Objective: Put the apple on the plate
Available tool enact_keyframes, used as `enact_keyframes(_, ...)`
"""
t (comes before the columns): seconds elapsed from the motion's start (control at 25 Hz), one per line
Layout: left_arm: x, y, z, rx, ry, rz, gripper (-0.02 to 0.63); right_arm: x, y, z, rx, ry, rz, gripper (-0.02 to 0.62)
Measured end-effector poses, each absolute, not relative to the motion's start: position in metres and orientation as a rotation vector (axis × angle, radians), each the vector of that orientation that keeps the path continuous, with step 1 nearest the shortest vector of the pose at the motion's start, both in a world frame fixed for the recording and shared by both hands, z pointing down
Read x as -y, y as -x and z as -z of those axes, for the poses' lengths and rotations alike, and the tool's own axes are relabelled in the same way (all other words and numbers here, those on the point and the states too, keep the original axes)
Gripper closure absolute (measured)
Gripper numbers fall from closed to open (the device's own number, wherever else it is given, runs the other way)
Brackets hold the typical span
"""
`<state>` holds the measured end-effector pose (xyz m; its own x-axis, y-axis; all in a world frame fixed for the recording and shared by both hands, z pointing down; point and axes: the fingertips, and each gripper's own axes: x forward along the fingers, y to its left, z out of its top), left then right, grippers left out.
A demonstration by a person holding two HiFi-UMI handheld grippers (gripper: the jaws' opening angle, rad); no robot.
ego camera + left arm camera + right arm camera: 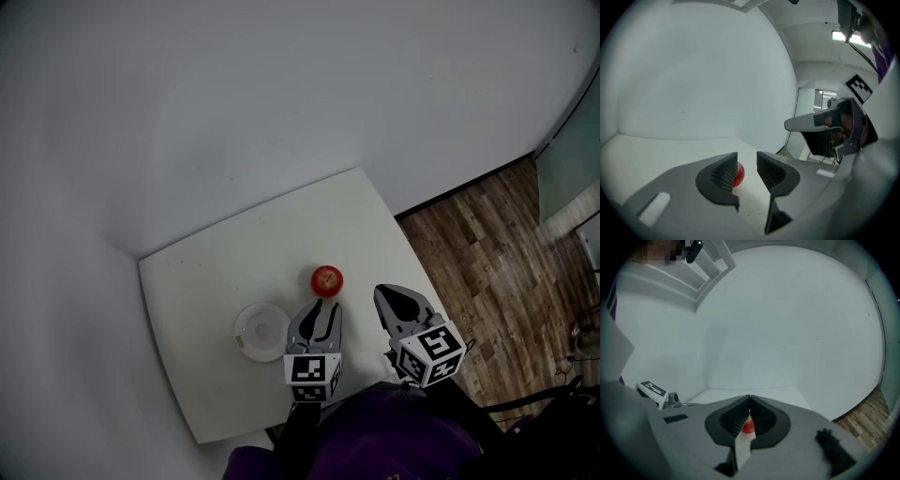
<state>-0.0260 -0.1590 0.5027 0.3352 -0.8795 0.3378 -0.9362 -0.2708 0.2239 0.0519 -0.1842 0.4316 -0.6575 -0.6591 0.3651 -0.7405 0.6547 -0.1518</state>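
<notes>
A red apple (326, 279) sits on the white table (216, 272), just right of and beyond a small white plate (262, 331). My left gripper (325, 306) hovers close behind the apple, jaws pointing at it. In the left gripper view its jaws (746, 160) stand apart with nothing between them; the apple (738, 173) lies ahead, half hidden by the left jaw. My right gripper (395, 296) hangs at the table's right edge, its jaw tips together. In the right gripper view (749, 402) a sliver of the apple (748, 427) shows beyond the jaws.
The table stands in a corner of plain white walls. Wooden floor (487, 253) lies off its right edge. The right gripper's body (825, 124) fills the right side of the left gripper view. The person's dark sleeve (394, 441) is at the table's near edge.
</notes>
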Motion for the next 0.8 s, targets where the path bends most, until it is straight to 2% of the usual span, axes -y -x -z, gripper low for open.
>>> enact_keyframes(0.6,0.183,0.023,-0.532,1.532,-2.292,-0.351,0.44,0.188,-0.068,-0.437,2.53,-1.203,-0.43,0.584)
enact_keyframes(0.8,0.193,0.026,-0.541,1.525,-2.302,-0.395,0.402,0.191,-0.066,-0.441,2.518,-1.207,-0.439,0.584)
